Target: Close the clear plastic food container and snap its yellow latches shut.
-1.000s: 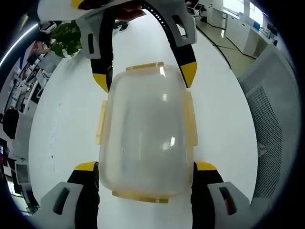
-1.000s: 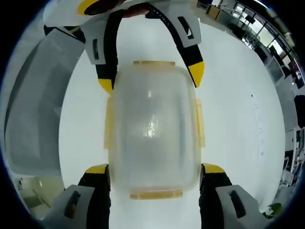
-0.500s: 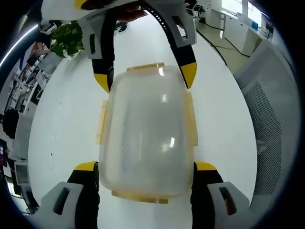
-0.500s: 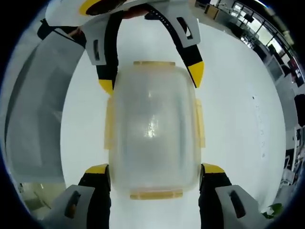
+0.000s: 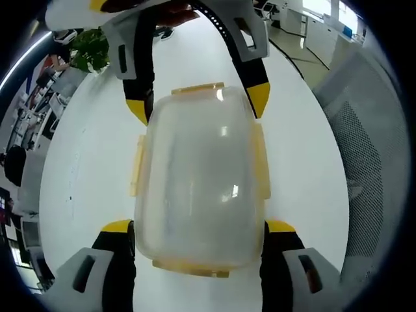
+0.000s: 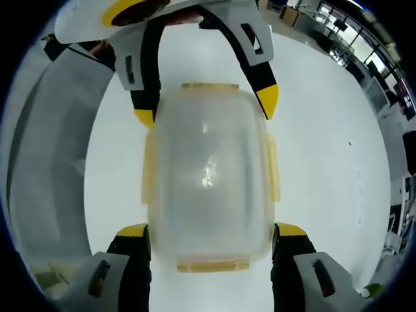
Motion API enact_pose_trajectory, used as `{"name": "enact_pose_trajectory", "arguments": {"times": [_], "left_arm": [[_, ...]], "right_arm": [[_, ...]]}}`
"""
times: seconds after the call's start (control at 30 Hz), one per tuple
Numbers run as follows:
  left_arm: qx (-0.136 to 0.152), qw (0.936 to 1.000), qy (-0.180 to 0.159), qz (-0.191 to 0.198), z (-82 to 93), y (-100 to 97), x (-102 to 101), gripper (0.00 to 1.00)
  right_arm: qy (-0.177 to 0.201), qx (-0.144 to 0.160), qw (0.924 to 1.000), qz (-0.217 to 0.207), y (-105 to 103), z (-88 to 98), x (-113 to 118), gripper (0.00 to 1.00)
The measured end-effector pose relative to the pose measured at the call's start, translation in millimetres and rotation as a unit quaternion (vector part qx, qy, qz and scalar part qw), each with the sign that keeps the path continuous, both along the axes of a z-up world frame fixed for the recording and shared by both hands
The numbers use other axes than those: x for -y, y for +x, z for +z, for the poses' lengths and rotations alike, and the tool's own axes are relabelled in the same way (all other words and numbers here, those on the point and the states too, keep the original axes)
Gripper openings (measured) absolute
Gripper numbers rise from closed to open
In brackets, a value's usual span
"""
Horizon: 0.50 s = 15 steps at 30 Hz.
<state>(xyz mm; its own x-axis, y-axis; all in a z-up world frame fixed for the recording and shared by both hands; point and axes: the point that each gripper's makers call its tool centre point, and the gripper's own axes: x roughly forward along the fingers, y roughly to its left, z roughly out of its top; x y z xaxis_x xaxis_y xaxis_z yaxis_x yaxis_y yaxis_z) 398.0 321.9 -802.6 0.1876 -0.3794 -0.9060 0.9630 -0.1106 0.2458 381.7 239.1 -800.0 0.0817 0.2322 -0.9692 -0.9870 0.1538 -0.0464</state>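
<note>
Left claw (image 5: 198,234) & right claw (image 6: 207,237), both wide open, straddle clear rounded plastic food container w/ yellow latches (image 5: 198,172) on white worktop (image 5: 91,169), gripping nothing. Risk: uneven squeeze could skid container sideways.

The clear, rounded-rectangular plastic food container (image 5: 198,185) (image 6: 207,175) sits flat on a white surface, seen from above with its frosted, domed lid on top. Translucent yellow plastic latches (image 5: 259,162) (image 6: 272,168) line all four sides — one on each long side, one at each short end (image 5: 197,89) (image 6: 209,85). Whether the latches are snapped down cannot be told — the side ones lie close along the walls.
</note>
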Motion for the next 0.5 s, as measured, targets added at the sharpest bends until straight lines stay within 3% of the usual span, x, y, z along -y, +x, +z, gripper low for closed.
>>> {"name": "enact_pose_trajectory", "arguments": {"times": [0.5], "left_arm": [[-0.001, 1.0, 0.001, 0.007, 0.5, -2.2, -28.3, 0.79]], "right_arm": [[0.0, 0.001, 1.0, 0.006, -0.4, -0.7, -27.5, 0.76]]}}
